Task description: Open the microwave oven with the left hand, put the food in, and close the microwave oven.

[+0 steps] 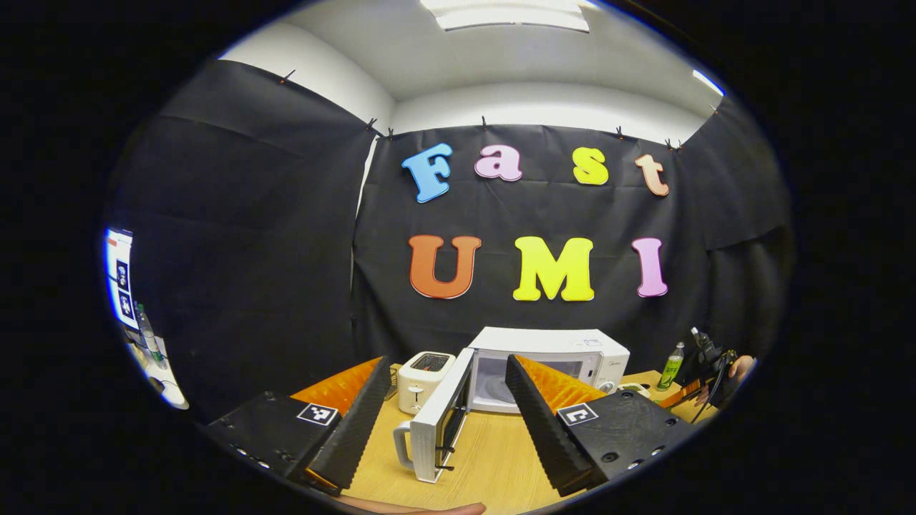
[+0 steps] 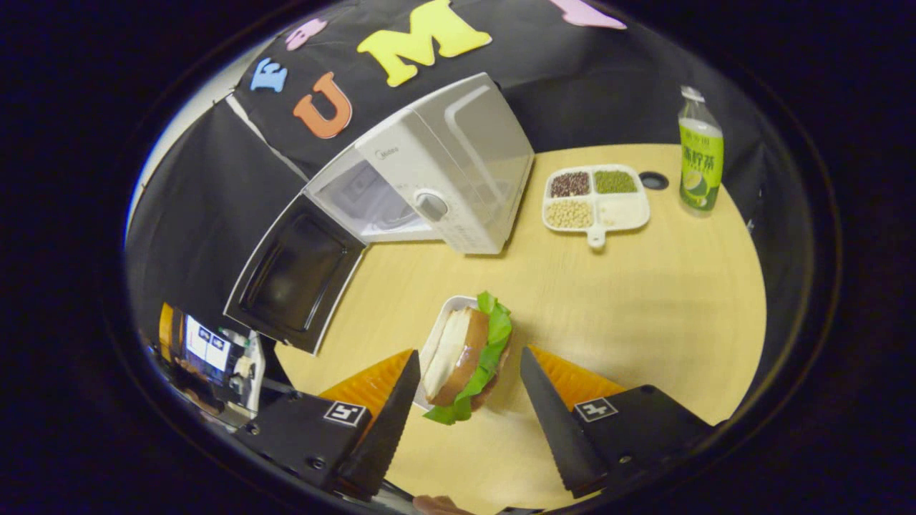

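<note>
microwave door (image 1: 440, 418) open | left tool (image 1: 447, 422) released | right tool (image 2: 469, 386) released, straddling sandwich (image 2: 469, 357)

Wooden table (image 2: 644, 300), open microwave (image 2: 436, 179), toaster (image 1: 424, 380), sandwich plate (image 2: 438, 336), divided bean tray (image 2: 596, 198), green bottle (image 2: 700, 161)

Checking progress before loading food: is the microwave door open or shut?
Open: the microwave door stands swung wide, cavity exposed.

We see the white microwave (image 2: 436, 179) standing at the back of the table (image 2: 644, 300), its door (image 2: 293, 275) swung wide open on the left hinge with the dark window panel facing out and the cavity (image 2: 361, 204) bare. The sandwich (image 2: 469, 354), bread with lettuce, lies on a small white tray (image 2: 438, 330) nearer the table's front edge, apart from the microwave.
</note>
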`<state>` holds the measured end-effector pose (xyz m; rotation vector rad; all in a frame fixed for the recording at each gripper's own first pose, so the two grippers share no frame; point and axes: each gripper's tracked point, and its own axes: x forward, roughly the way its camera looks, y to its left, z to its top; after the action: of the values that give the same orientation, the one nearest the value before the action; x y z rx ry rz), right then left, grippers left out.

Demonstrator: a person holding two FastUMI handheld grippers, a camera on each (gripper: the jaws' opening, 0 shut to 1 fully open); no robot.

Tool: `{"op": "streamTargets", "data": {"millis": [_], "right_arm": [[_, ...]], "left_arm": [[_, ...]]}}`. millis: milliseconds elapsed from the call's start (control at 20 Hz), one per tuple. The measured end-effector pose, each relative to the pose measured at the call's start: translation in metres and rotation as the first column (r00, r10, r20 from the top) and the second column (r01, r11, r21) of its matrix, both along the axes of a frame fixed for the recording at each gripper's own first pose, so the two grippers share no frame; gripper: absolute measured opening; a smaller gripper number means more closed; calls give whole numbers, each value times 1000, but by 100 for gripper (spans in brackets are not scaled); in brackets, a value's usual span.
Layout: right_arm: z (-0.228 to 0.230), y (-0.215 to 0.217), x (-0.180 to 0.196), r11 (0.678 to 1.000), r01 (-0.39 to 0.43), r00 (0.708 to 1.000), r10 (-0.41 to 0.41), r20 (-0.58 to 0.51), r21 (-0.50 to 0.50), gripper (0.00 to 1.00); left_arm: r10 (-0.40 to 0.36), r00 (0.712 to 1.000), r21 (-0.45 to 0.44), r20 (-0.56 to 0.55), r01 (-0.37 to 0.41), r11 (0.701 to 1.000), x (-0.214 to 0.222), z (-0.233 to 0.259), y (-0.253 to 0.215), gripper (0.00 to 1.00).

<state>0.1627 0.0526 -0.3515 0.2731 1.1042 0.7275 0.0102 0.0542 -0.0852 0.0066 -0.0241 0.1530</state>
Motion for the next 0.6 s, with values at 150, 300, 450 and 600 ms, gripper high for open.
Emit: {"op": "streamTargets", "data": {"millis": [150,300,450,600], "right_arm": [[-6,8,-11,995,6,993,6,-115,99,63],[-4,13,-22,990,-2,986,26,-165,144,40],[23,17,-40,991,-54,995,63,-74,119,29],[59,24,-54,993,-98,994,94,60,68,28]], "left_arm": [[3,1000,8,-16,-3,1000,-1,-3,-3,95],[-42,998,-15,-38,41,999,-2,-9,-13,95],[-95,994,-46,-54,93,995,-5,-15,-14,95],[-106,993,-42,-55,104,994,-9,-20,-7,95]]}}
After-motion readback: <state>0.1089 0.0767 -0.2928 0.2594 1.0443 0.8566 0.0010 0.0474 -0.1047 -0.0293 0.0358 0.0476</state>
